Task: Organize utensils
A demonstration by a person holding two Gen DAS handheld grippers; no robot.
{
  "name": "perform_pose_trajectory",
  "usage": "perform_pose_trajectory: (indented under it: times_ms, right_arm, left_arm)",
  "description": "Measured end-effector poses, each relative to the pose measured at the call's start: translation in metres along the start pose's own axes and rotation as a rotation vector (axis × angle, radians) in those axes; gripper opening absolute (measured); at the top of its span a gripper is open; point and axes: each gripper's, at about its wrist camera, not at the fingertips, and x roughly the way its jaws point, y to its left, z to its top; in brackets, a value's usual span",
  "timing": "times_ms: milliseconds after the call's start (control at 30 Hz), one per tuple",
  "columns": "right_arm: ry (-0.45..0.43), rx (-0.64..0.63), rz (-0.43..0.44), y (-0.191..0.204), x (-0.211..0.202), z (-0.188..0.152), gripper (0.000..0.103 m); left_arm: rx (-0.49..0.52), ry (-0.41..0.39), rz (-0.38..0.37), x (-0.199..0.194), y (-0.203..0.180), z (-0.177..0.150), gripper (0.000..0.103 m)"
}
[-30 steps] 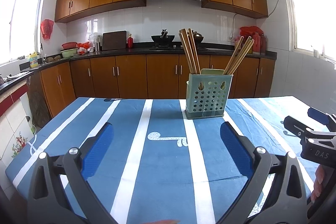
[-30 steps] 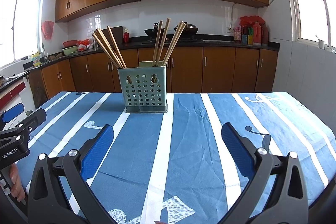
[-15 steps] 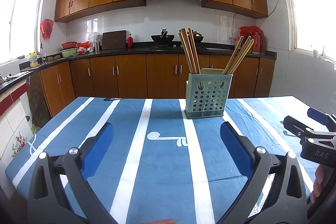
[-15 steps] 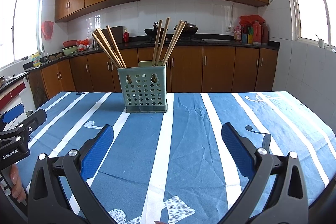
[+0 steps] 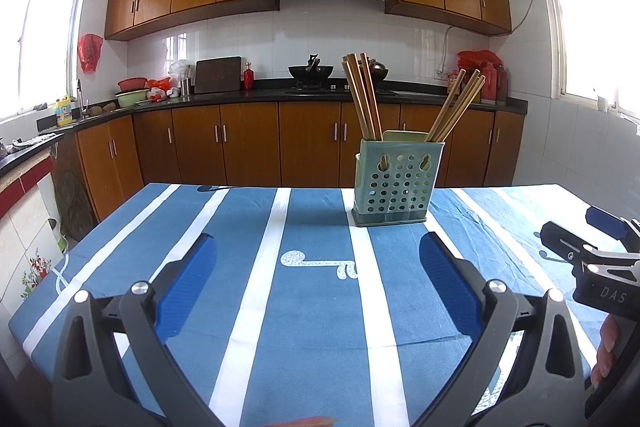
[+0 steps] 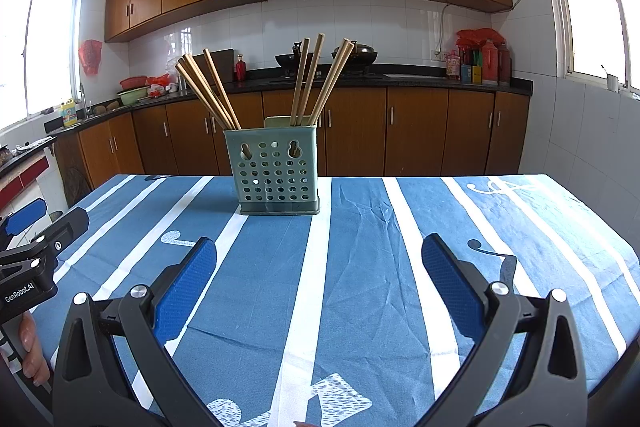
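A green perforated utensil holder point(image 5: 394, 183) stands upright on the far part of the table, and it also shows in the right wrist view point(image 6: 276, 171). Wooden chopsticks point(image 5: 362, 95) stick up out of it in two bunches, seen also in the right wrist view point(image 6: 210, 89). My left gripper point(image 5: 318, 279) is open and empty, low over the near table. My right gripper point(image 6: 320, 277) is open and empty, also short of the holder. Each gripper shows at the edge of the other's view.
The table has a blue cloth with white stripes point(image 5: 320, 307). Its far edge and side edges are in view. Behind it run brown kitchen cabinets point(image 5: 248, 147) and a dark counter with a wok point(image 5: 311, 70) and bottles.
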Motion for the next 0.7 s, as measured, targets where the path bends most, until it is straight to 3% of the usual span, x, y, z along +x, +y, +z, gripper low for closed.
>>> perform_pose_trajectory:
  times_ms: [700]
  right_arm:
    - [0.002,0.001,-0.001,-0.0005,-0.0002,0.0000,0.101]
  left_arm:
    - [-0.001,0.002,-0.003,0.0003,-0.0006,0.0014,0.099]
